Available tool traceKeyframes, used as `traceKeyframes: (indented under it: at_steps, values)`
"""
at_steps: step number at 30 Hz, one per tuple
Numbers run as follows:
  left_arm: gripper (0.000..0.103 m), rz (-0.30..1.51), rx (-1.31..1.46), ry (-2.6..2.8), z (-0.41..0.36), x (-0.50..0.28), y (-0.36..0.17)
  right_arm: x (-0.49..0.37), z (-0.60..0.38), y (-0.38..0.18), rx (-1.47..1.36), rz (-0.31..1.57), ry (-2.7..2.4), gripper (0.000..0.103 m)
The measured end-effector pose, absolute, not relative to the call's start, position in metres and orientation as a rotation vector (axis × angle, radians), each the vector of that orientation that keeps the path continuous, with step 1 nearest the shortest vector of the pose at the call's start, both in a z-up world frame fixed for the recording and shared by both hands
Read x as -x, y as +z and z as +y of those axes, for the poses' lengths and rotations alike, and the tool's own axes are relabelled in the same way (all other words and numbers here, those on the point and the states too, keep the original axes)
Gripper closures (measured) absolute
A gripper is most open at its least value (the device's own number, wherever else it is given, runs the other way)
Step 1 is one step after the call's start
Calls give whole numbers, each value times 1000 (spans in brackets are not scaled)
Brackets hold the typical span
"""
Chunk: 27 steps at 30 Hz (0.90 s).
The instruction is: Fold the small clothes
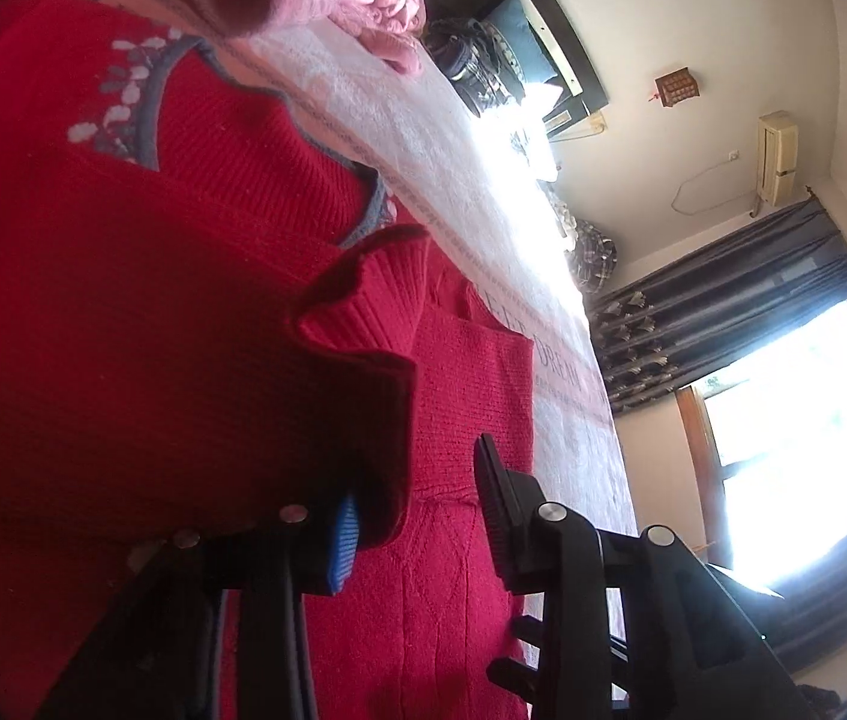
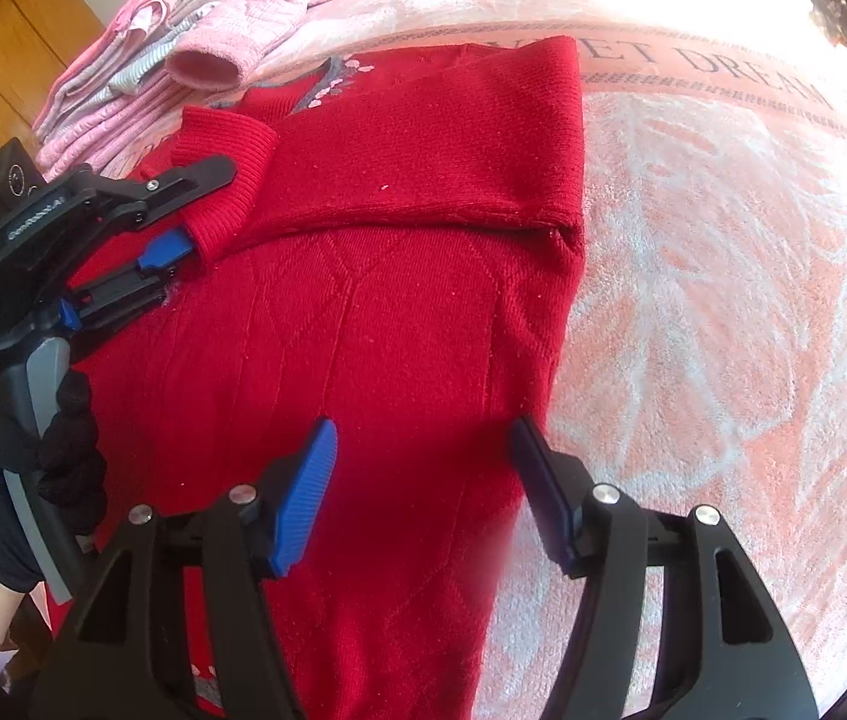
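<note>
Two grippers: both are over one red sweater (image 2: 399, 300), which lies flat on a pink and white blanket (image 2: 723, 330) and fills the centre and lower left of the right wrist view.
Left gripper (image 2: 183, 210): at the left edge of the right wrist view, held by a black-gloved hand (image 2: 33, 480); its jaws stand apart with the ribbed sleeve cuff (image 2: 225, 180) lying between them, the blue pad just beside the cuff's edge. I cannot tell for certain whether the cuff is free or lightly caught.
Same cuff, left wrist view: the cuff (image 1: 363, 330) curls up in the middle of the frame against the left-hand pad, and the other finger stands clear of it.
Right gripper (image 2: 423, 480): bottom centre of its own view, jaws spread wide and holding nothing, hovering above the sweater's body near its right-hand edge.
Sleeve (image 2: 423, 180): laid across the chest from the right edge toward the cuff at upper left.
Step in hand: by my reading, the sleeve fold is being set down or just released.
Next move: likely the other sleeve or the hem, which calls for a clean pinch through the knit's edge without dragging the folded sleeve.
Other clothes: pink garments (image 2: 183, 60) piled at upper left.
</note>
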State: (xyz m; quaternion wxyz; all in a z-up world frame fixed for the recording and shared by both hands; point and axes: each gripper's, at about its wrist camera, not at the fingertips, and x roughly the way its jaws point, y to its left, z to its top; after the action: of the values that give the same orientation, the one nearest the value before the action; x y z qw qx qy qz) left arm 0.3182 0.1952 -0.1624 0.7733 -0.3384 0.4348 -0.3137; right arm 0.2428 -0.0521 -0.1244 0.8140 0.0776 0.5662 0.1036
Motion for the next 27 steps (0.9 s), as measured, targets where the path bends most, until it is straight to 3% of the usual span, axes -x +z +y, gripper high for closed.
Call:
traceKeyframes:
  at_steps: [3,8,19,23,27]
  values:
    - [67,923,716,-767,206,-313,-142,-246,-49,-124,-179,1211,212,40]
    - [54,851,612,-738,252,-304,-109,-262,-38,-119,-221,1202,200,40]
    - [54,765,667,-356,417,-292,-124,-319,-27,-106,-321,1161,166,41]
    - [54,739,695,-306,451,-288,-124,-338,-23,-112,-353,1177,170,49]
    - [54,746,685,-272,468,-288,-130,-351,-7,-121,-321,1200,155,49]
